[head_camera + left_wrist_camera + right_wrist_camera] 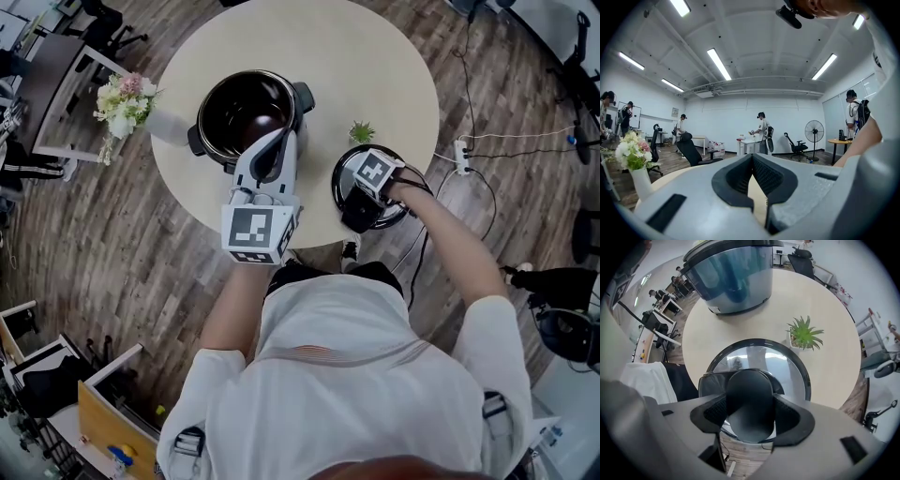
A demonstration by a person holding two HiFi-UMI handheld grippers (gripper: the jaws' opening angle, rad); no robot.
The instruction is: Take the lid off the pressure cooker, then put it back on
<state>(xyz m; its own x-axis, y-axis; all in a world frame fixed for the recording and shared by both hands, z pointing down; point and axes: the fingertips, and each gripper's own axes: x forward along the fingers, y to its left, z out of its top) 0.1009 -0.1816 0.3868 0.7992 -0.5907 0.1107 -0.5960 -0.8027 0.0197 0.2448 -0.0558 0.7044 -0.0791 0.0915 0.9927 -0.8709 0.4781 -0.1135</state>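
Gripping lid (790, 363) by knob (746, 383): right gripper (750, 401), beside open pressure cooker (246, 112); left gripper (272, 155) jaws closed, empty.

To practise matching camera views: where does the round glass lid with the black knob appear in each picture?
Head view: round glass lid with black knob, right of centre, at the near edge of the round beige table.
Left gripper view: not in it.
Right gripper view: lid at bottom centre.
Shared landmark: small green potted plant just beyond the lid.
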